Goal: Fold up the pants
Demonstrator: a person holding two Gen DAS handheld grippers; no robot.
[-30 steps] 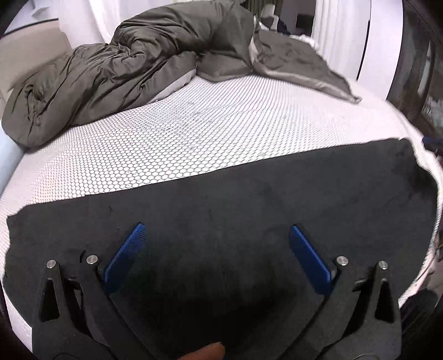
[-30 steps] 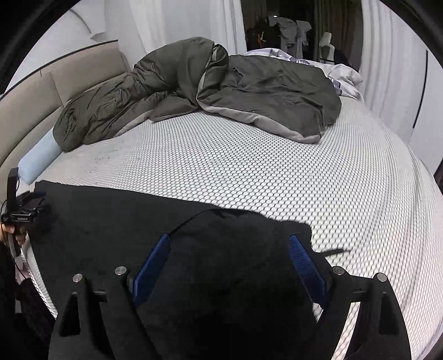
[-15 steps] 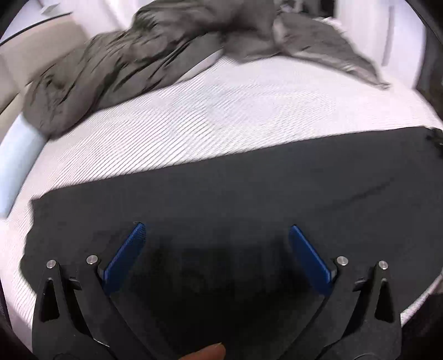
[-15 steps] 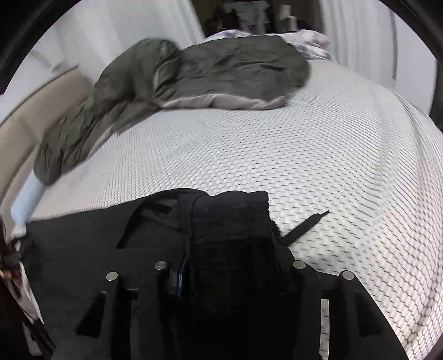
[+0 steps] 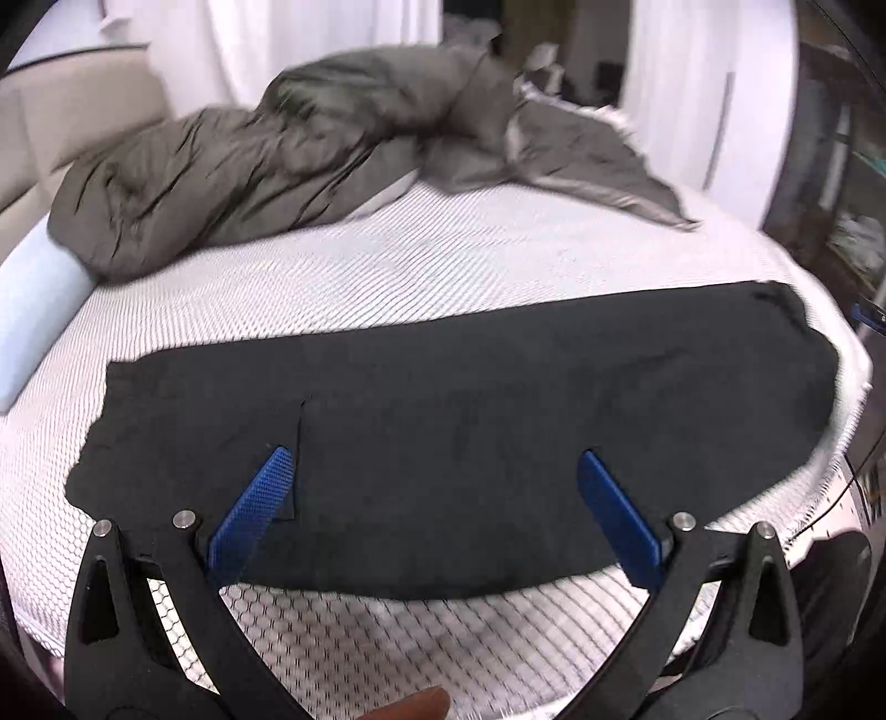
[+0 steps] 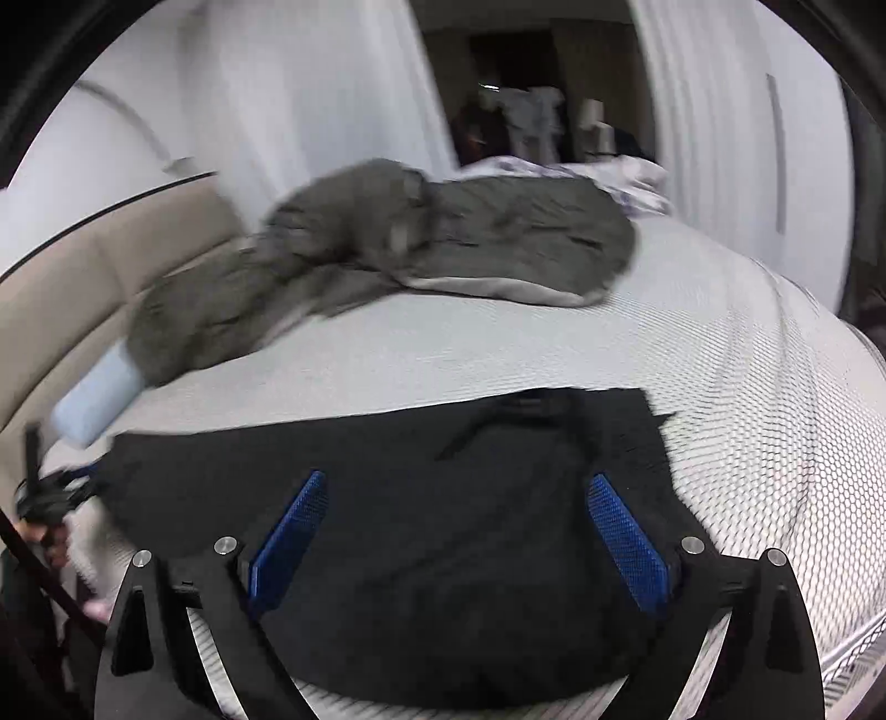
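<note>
Black pants [image 5: 470,421] lie flat and stretched sideways across the near part of a bed with a white honeycomb cover [image 5: 443,266]. My left gripper [image 5: 433,454] hovers open above their middle, its blue pads [image 5: 249,515] wide apart with nothing pinched. In the right wrist view the waist end of the pants [image 6: 443,498] lies under my right gripper [image 6: 455,477]. Its jaws are opening and wide, and the pads [image 6: 626,531] do not press the cloth. A drawstring loop [image 6: 482,426] shows near the waistband.
A crumpled grey duvet [image 5: 288,149] is heaped at the far side of the bed. A pale blue bolster [image 5: 39,310] lies at the left by the beige headboard [image 6: 83,277]. White curtains [image 5: 277,39] hang behind. The mattress edge runs close below the pants.
The right gripper shut on the waist end half a second ago, then let go and drew back. The left gripper also pulled back, so a strip of bare mattress shows before the pants.
</note>
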